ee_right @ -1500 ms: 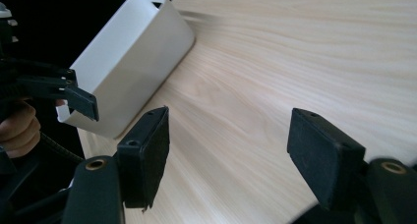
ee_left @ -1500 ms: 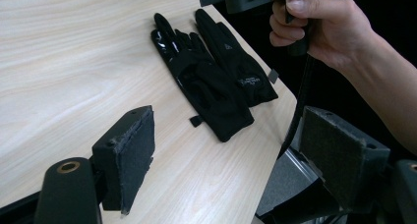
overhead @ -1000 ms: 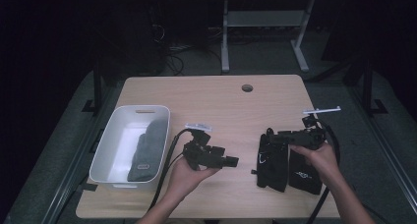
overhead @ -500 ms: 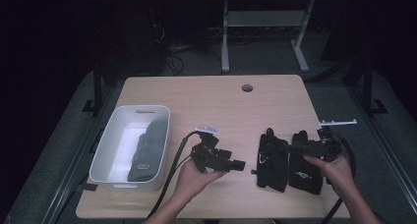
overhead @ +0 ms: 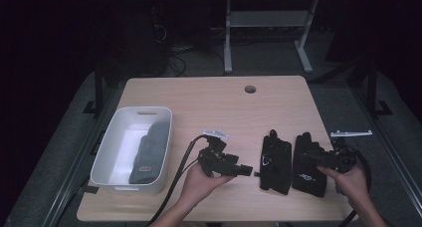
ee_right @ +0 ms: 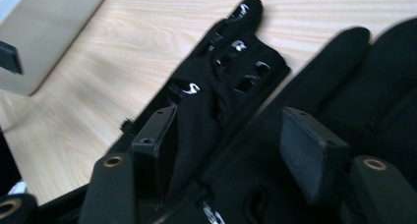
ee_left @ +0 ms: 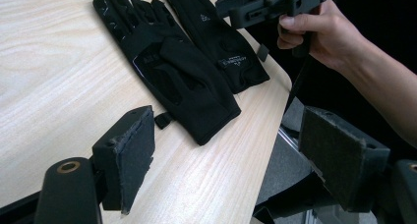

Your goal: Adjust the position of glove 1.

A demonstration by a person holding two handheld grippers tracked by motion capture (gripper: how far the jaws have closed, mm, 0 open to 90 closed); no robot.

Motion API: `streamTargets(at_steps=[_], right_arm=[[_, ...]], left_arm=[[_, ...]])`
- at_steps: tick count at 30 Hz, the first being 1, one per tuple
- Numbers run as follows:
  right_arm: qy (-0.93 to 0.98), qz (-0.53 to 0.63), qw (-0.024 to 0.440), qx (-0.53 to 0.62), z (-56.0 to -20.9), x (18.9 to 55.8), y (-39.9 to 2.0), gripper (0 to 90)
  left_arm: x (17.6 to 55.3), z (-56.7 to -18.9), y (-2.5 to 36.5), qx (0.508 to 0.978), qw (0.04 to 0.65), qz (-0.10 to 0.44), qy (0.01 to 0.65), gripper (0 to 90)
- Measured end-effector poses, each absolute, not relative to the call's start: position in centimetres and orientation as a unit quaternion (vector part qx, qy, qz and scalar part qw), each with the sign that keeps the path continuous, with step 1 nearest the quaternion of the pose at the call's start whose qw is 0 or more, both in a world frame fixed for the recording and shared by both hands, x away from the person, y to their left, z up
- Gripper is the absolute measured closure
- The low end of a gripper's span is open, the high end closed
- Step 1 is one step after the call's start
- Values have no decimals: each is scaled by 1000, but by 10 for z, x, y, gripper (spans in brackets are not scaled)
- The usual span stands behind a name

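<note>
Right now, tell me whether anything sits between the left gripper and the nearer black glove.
Nothing visible does. The left gripper is open, and bare table lies between it and the nearer glove. The second glove lies beyond, under the right gripper.

Dim room, pale wooden table (overhead: 209, 100)

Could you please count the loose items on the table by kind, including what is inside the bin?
Black fabric gloves lying flat on the wooden table: 2
White rectangular plastic bin: 1
Grey folded cloth inside the bin: 1
Total: 4
</note>
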State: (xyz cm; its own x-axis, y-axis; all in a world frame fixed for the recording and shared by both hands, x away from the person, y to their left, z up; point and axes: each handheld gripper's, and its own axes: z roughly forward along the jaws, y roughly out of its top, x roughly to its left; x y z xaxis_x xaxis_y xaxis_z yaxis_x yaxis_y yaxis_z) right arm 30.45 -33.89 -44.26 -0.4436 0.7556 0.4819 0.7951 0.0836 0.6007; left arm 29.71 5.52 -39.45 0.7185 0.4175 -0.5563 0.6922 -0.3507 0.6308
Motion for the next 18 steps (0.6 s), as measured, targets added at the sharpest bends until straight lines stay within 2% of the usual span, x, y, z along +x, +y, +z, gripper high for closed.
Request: streamTargets(at_steps=[6,18], right_arm=[[-741,-406,-3,-535,-447,301,-348,446],[-793,-323,-92,-509,-457,294,-338,536]], left_arm=[[296,-397,53,810,451,-153,342,215],[296,-403,50,812,446,-156,343,214]])
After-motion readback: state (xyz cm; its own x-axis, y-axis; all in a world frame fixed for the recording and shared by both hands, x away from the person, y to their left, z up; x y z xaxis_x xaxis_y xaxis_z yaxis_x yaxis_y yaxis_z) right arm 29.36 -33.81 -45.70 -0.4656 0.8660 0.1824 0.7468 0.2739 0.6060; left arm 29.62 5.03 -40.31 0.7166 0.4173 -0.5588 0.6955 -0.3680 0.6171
